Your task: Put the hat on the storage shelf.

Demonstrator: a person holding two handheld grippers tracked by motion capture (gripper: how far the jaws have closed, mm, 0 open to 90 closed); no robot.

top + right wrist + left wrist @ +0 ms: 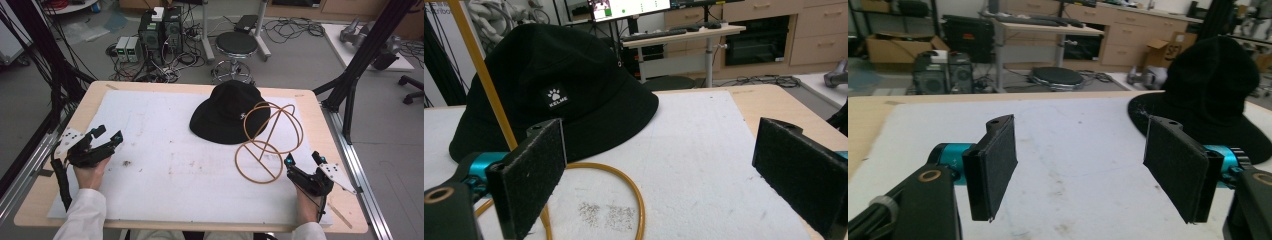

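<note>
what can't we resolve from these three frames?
- Hat patch text: too small in the high view.
- Wire stand: in the right gripper view, the top is cut off by the frame's top edge; part of the base ring sits behind the right hand-held gripper.
- Hat's right side: in the left gripper view, the brim is partly hidden behind the left hand-held gripper.

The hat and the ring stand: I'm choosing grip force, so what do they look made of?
The black bucket hat looks like soft matte woven fabric, with a stitched patch and a limp brim. The ring stand looks like thin rigid rod, smooth tan-orange; whether coated metal or wood, I cannot tell.
</note>
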